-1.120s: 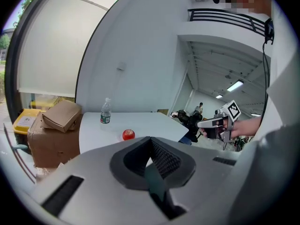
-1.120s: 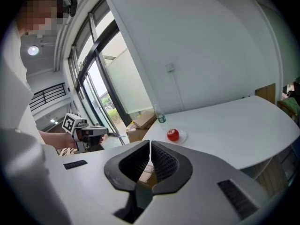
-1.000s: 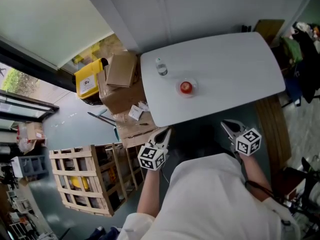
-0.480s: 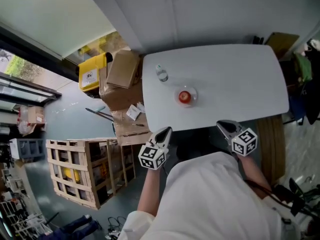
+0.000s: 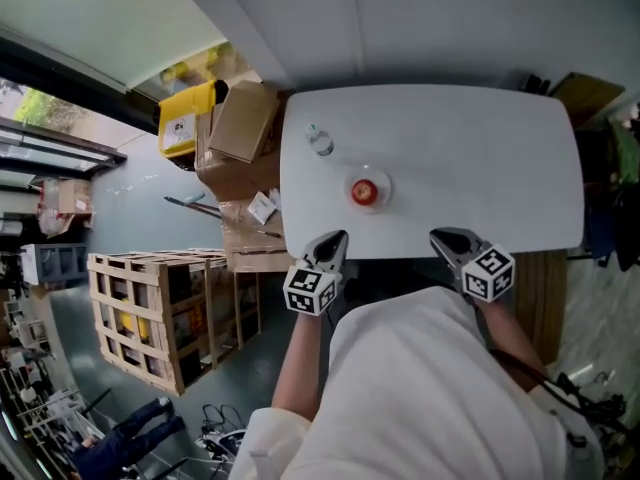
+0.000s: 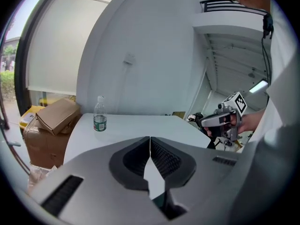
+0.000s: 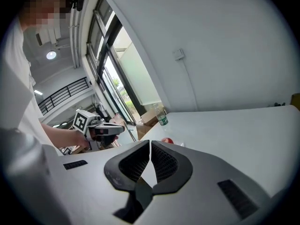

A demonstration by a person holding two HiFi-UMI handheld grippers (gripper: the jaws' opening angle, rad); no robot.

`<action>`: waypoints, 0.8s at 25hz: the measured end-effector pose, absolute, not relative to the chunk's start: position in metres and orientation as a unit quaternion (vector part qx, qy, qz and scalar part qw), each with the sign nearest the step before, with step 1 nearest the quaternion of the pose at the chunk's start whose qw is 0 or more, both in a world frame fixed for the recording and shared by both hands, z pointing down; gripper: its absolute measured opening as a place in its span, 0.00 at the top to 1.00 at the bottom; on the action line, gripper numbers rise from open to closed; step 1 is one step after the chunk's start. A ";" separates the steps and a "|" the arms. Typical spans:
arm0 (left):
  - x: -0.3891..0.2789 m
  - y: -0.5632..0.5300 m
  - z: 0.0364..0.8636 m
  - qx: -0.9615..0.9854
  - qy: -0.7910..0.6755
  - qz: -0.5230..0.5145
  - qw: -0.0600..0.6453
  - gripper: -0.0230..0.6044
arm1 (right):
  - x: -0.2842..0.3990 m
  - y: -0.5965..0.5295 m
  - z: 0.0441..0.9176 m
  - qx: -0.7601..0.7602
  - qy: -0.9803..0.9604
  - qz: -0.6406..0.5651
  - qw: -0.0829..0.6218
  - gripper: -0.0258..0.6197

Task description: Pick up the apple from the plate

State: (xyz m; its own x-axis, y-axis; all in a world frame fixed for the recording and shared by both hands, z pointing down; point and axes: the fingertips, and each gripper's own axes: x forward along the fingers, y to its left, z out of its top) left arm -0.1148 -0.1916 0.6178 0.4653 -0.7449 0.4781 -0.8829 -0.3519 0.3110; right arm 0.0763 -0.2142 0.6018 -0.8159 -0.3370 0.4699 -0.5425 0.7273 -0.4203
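A red apple (image 5: 364, 191) sits on a small clear plate (image 5: 378, 182) near the middle of the white table (image 5: 480, 168). In the right gripper view only the apple's (image 7: 167, 140) top shows above the gripper body. My left gripper (image 5: 337, 237) hangs at the table's near edge, left of the apple, jaws shut and empty. My right gripper (image 5: 437, 238) hovers at the near edge, right of the apple, also shut with nothing in it. Each gripper view shows the other: the right gripper (image 6: 202, 121) and the left gripper (image 7: 123, 128).
A clear water bottle (image 5: 318, 140) stands at the table's far left corner, also the bottle (image 6: 99, 115) in the left gripper view. Cardboard boxes (image 5: 237, 128), a yellow bin (image 5: 186, 118) and a wooden crate (image 5: 165, 313) sit left of the table.
Both grippers have moved forward to the table's near edge, and the view has shifted so the table sits closer. The jaws stayed shut; the apple has not moved.
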 end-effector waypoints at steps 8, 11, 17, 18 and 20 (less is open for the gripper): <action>-0.096 -0.238 0.646 0.798 -0.506 0.169 0.280 0.88 | 0.091 -0.233 0.617 0.198 -0.912 0.298 0.202 0.90; -0.088 -0.250 0.665 0.793 -0.502 0.189 0.288 0.83 | 0.097 -0.239 0.624 0.187 -0.911 0.303 0.207 0.90; -0.081 -0.270 0.710 0.771 -0.505 0.234 0.308 0.70 | 0.109 -0.250 0.633 0.183 -0.908 0.313 0.208 0.90; -0.081 -0.273 0.717 0.766 -0.507 0.241 0.312 0.69 | 0.110 -0.251 0.635 0.183 -0.907 0.316 0.208 0.90; -0.081 -0.281 0.731 0.757 -0.509 0.255 0.320 0.64 | 0.114 -0.255 0.637 0.184 -0.905 0.320 0.209 0.90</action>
